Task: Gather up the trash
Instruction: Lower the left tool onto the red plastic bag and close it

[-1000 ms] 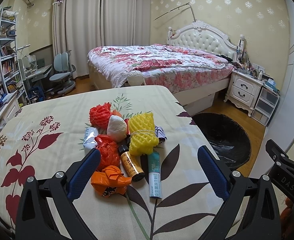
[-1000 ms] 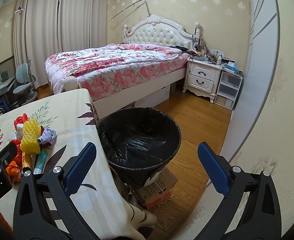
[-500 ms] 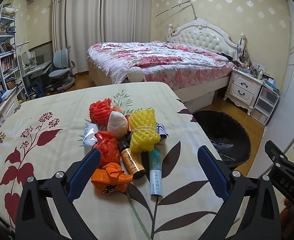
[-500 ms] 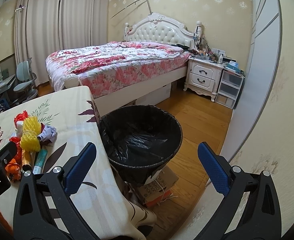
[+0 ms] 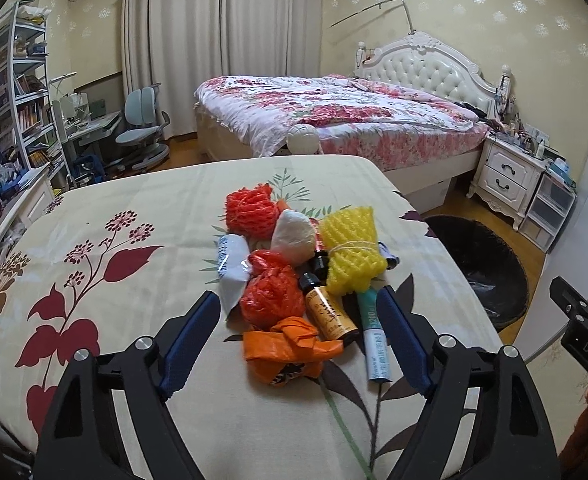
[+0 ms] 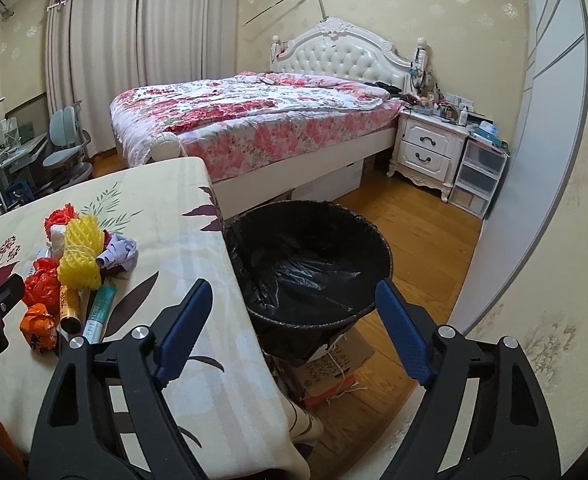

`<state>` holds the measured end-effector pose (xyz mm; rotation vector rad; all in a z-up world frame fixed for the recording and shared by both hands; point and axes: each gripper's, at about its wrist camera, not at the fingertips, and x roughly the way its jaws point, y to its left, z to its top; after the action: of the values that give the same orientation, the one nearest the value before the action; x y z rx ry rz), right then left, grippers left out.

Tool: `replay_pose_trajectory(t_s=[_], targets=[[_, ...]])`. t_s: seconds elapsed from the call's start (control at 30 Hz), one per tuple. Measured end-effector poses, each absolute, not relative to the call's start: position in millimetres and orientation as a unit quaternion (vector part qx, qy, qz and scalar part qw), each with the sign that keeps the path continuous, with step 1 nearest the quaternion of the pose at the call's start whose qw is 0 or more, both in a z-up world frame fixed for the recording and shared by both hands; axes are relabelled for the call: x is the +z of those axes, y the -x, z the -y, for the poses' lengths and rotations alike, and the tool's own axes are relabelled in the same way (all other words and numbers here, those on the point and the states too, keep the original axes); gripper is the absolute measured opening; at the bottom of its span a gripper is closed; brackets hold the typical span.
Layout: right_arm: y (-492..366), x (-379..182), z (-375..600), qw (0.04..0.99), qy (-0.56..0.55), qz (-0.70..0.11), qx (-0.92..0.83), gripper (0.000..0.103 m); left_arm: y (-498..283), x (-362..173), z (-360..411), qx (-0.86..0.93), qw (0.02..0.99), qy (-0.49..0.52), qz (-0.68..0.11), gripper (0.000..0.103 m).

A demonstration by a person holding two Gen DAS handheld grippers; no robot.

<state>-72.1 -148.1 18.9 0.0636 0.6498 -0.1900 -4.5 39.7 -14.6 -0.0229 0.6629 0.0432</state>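
A heap of trash lies on the leaf-patterned tablecloth (image 5: 113, 320): an orange crumpled bag (image 5: 289, 350), a red bag (image 5: 269, 296), an amber bottle (image 5: 328, 312), a teal tube (image 5: 376, 334), a yellow foam net (image 5: 352, 254), a white wad (image 5: 294, 234) and an orange-red net (image 5: 249, 212). My left gripper (image 5: 298, 294) hovers at the heap's near end, jaws closing, its pads either side of the bags and bottle without pressing them. My right gripper (image 6: 292, 284) hangs over the table's edge and the black-lined bin (image 6: 310, 264), jaws closing on nothing.
The bin stands on a cardboard box (image 6: 334, 364) beside the table's right edge. Beyond it are wooden floor (image 6: 422, 232), a floral bed (image 6: 253, 120), a white nightstand (image 6: 430, 148) and plastic drawers (image 6: 480, 176). A desk chair (image 5: 141, 128) and shelves (image 5: 17, 92) stand far left.
Both grippers' jaws have narrowed. The left gripper has moved forward, so the heap now sits between its fingers. The right gripper has barely shifted.
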Motion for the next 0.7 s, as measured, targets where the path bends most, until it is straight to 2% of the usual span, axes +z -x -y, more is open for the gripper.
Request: replay_pose_trajectory(t_s=[0.37, 0.7], targets=[[60.2, 14.8, 123.7, 0.941, -0.019, -0.331, -0.061, 0.078, 3.7, -33.2, -89.9, 0.063, 0.933, 0.027, -0.353, 0.077], [51.0, 10.5, 111.4, 0.940, -0.014, -0.338, -0.048, 0.078, -14.1, -34.2, -73.7, 0.046, 0.932, 0.026, -0.358, 0.077]])
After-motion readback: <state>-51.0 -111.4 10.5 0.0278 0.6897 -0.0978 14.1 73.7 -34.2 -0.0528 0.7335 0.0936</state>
